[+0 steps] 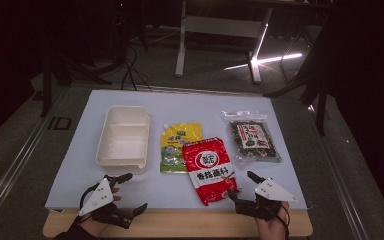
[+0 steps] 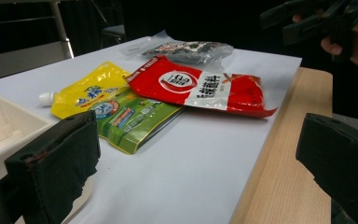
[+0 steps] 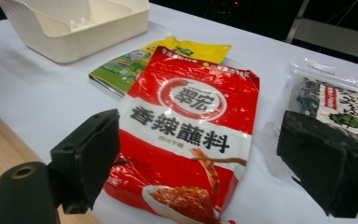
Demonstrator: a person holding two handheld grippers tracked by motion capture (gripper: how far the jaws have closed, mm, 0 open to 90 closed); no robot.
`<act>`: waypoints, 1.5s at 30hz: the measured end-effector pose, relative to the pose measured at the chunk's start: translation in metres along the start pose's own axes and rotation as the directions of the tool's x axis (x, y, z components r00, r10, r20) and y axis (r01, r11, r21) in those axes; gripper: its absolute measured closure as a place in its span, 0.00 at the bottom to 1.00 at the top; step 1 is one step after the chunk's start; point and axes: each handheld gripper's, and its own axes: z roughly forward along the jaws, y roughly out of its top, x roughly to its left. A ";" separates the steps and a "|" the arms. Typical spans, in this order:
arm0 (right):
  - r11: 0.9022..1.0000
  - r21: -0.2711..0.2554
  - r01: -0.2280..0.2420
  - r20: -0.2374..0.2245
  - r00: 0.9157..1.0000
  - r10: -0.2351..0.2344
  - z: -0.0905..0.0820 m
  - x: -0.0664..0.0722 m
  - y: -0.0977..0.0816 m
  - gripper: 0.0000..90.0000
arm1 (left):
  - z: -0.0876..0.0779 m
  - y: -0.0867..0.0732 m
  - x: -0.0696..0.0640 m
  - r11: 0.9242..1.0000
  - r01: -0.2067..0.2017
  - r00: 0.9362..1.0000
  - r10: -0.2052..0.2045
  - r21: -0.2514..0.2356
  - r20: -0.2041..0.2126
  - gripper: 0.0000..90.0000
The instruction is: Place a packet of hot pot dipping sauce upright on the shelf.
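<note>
Red packet [image 1: 211,170] lies flat on the white surface [image 1: 130,185], right in front of our right tool [image 1: 242,186]. It is the thing closest to that tool, so we think it is the one we will pick up. Our right tool is wide open and has nothing in it. In the right gripper view the red packet [image 3: 186,135] sits between its two black jaws but they do not touch it. Our left tool [image 1: 128,192] is wide open too, and it has nothing in it. It waits near the front edge, just beside the white tray [image 1: 123,135].

The red packet rests partly on top of the yellow and green pouch [image 1: 177,147], so lifting it should be easy, and the pouch may slide a little. A clear bag of dark dried food [image 1: 252,137] lies close on the right side, near the far jaw. It could get bumped if we reach too wide. The tray is open on top, maybe so the packets can go in.
</note>
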 end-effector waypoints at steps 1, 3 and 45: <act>1.000 0.006 -0.004 -0.015 1.000 0.004 0.000 0.001 0.002 0.13 | 0.000 0.000 0.000 1.000 0.002 1.000 -0.002 0.000 0.001 0.01; 1.000 0.001 -0.009 -0.029 1.000 0.009 0.000 0.004 0.005 0.13 | 0.000 0.000 0.000 1.000 0.000 1.000 0.000 0.001 -0.001 0.01; 0.995 -0.075 0.069 -0.079 0.994 -0.075 0.049 -0.028 0.097 0.11 | -0.002 -0.002 -0.002 1.000 0.001 1.000 -0.001 0.007 -0.007 0.01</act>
